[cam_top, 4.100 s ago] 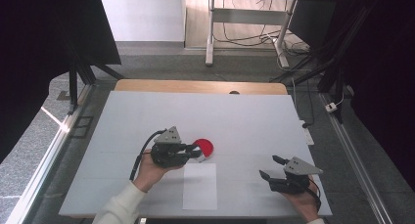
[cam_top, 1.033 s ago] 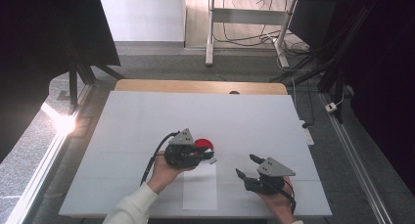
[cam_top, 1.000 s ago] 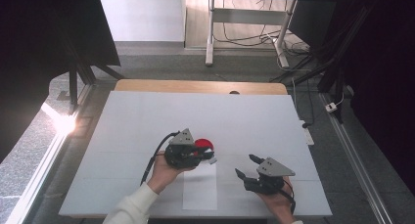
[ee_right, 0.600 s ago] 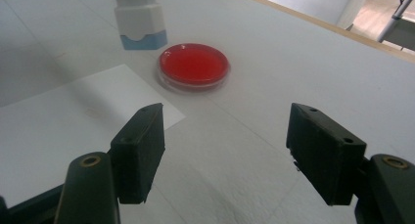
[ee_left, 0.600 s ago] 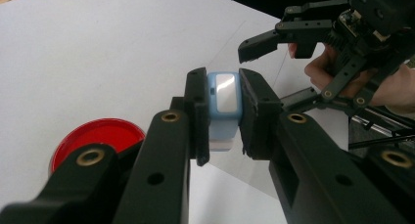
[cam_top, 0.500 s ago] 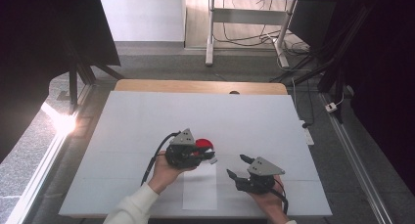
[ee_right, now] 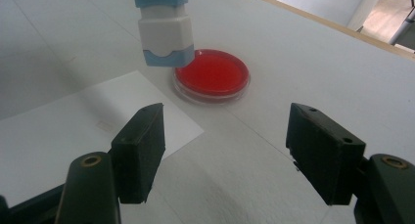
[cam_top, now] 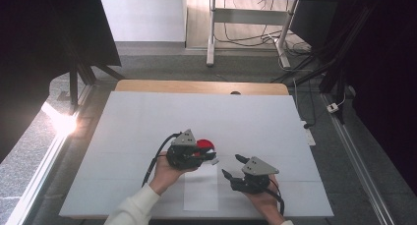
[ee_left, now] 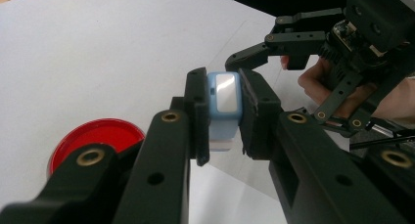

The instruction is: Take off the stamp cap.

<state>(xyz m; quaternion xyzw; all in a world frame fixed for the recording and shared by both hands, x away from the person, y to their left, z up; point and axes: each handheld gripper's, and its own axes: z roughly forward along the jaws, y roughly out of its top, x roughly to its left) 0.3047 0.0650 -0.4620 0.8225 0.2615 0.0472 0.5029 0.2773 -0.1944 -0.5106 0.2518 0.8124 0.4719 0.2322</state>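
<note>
My left gripper is shut on a small light-blue and white device with a silvery face, held just above the table. In the right gripper view the device hangs with its white and blue end pointing down over the corner of a white paper sheet. A red round dish lies on the table right behind it. My right gripper stands open a little to the right, jaws pointing at the device and dish, nothing between them.
The white table has a wooden strip along its far edge. The paper sheet lies near the front edge between both hands. Dark frames and cables stand beyond the table.
My right gripper has moved left across the table toward the left gripper, still open. The left gripper has kept still with the device in it.
</note>
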